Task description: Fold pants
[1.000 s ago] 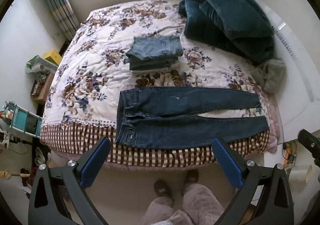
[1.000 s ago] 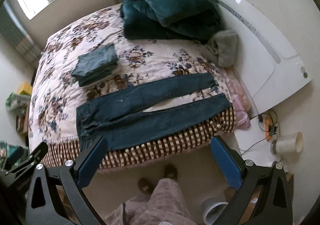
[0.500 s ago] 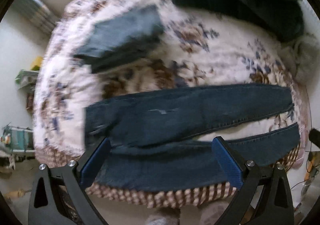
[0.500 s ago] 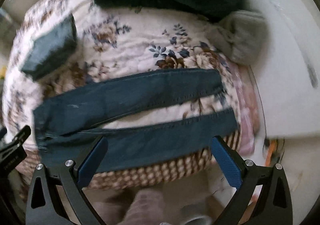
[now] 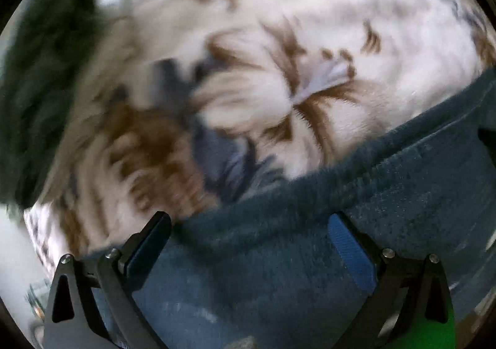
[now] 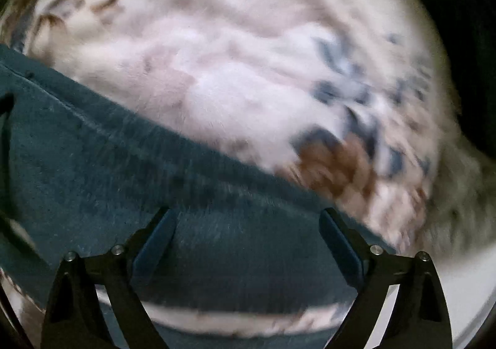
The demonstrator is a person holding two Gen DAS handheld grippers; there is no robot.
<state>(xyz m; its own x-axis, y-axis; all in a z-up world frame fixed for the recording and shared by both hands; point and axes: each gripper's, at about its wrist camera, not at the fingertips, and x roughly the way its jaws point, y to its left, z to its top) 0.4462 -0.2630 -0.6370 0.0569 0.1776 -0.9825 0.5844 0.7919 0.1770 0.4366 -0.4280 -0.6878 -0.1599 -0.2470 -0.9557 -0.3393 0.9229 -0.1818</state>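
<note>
The dark blue jeans lie on the bed, filling the lower part of both wrist views and passing directly under and between the jaws of each gripper. In the left wrist view the denim runs from below the jaws up and away to the right, its upper edge just ahead of the fingertips. In the right wrist view the jeans stretch from the far left down to the jaws, and a strip of pale bedding shows below them, between the fingers. The left gripper has its jaws wide apart, close over the fabric; whether the blue pads touch it cannot be told. The right gripper also has its jaws wide apart, with nothing clamped. Beyond the jaws in both views spreads the floral bedspread, white with brown and blue flowers, heavily blurred. A dark folded garment sits far left of the left jaws.
</note>
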